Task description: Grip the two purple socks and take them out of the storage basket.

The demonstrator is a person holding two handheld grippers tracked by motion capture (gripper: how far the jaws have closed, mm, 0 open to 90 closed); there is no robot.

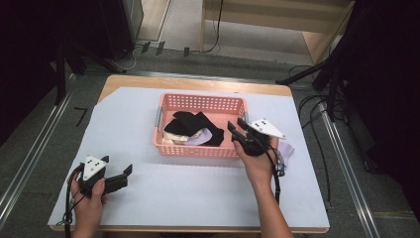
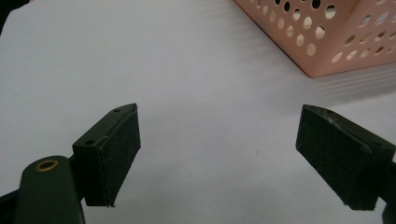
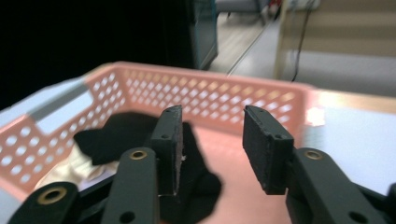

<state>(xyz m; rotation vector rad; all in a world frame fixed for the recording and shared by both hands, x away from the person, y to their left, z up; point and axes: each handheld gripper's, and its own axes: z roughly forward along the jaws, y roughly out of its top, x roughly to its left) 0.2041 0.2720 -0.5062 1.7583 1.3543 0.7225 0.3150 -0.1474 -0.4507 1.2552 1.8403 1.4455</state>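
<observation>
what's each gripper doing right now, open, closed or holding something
Left gripper: open, nothing between its jaws, over the white table cover.
Right gripper: open, empty, above the pink perforated plastic basket.

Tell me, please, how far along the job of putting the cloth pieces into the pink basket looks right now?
Mostly done: black, cream and lilac pieces lie in the pink basket. In hand: the right gripper hovers over the basket, jaws apart with nothing between them. Left: one lilac cloth lies on the table beside the basket. The left gripper rests open.
</observation>
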